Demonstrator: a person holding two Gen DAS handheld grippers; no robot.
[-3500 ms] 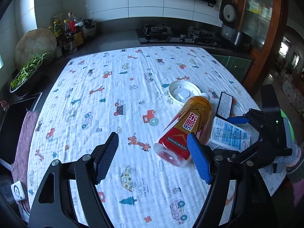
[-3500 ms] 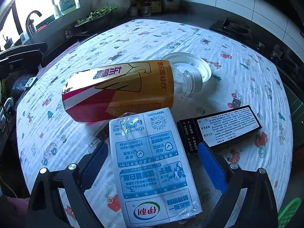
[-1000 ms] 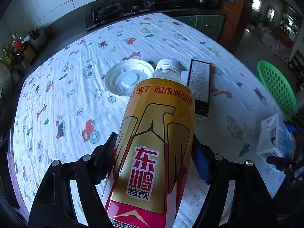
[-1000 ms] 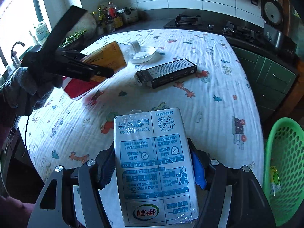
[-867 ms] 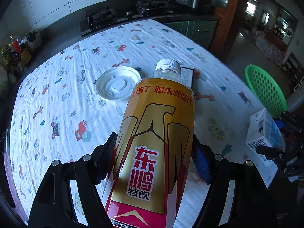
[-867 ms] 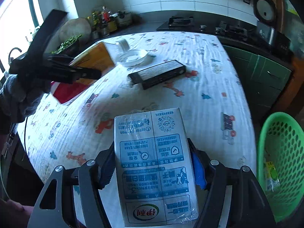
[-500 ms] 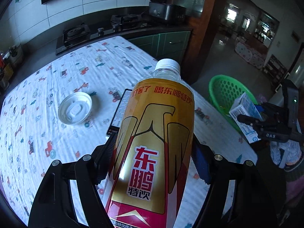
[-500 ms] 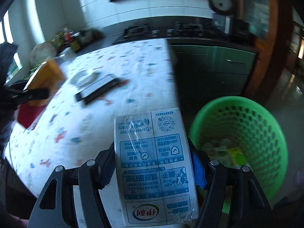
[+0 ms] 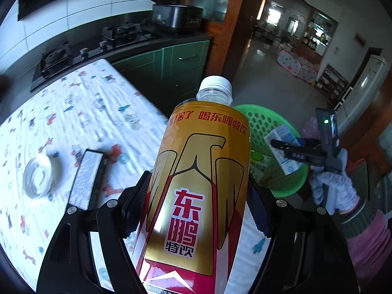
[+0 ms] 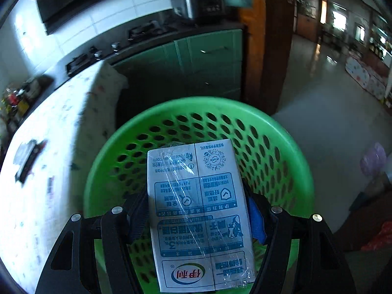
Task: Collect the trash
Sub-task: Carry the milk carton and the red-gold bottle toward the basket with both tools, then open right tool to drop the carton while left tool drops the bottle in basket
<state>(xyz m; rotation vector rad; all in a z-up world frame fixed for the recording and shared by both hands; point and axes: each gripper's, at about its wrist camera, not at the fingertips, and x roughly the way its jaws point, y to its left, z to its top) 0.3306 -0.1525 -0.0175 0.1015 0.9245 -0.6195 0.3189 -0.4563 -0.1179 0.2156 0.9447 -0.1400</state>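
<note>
My left gripper (image 9: 197, 208) is shut on a gold and red drink bottle (image 9: 198, 188) with a white cap, held over the table's edge. Beyond its cap stands the green basket (image 9: 263, 122) on the floor. My right gripper (image 10: 199, 210) is shut on a blue and white milk carton (image 10: 198, 210), held above the open green basket (image 10: 289, 147). In the left wrist view the same milk carton (image 9: 281, 133) hangs over the basket in the right gripper (image 9: 289, 150), held by a gloved hand (image 9: 330, 188). On the table lie a black box (image 9: 87, 174) and a white lid (image 9: 38, 175).
The table (image 9: 73, 112) wears a white cloth with cartoon prints. Dark green cabinets (image 10: 196, 56) and a counter with a gas hob (image 9: 120, 30) stand behind the basket. A wooden pillar (image 10: 267, 36) rises right of them. Open floor (image 10: 330, 112) spreads to the right.
Both grippers have swung right, off the table toward the basket. The carton has gone from beside the basket to above its opening; the bottle has come nearer the basket.
</note>
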